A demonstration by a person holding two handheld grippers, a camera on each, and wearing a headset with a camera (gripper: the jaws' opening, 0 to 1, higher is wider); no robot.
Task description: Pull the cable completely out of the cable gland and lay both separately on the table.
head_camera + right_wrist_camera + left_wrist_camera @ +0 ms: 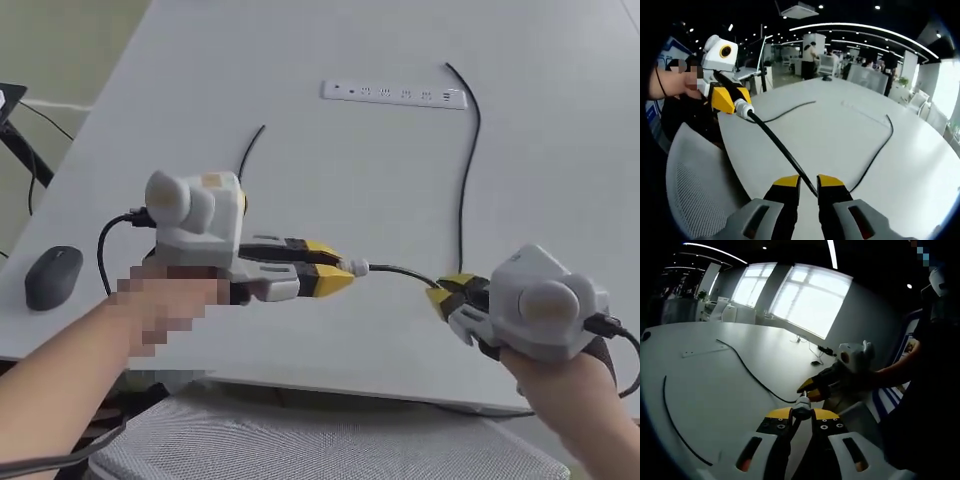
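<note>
Table near edge below | left gripper clamps gland | right gripper clamps cable

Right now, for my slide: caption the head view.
Left gripper holds the cable gland; right gripper grips its cable.

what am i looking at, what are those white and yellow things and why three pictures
A person at a white table holds a two-jaw gripper in each hand: white bodies, yellow-and-black jaws. The head view comes from a camera on the person's headset, looking down. The two round pictures come from cameras riding on the grippers, looking along their jaws. The left gripper is shut on a small pale cable gland; the right gripper is shut on the black cable running out of it, so the two are not yet apart. On the table lie a white power strip, a short black cable and a dark mouse.
</note>
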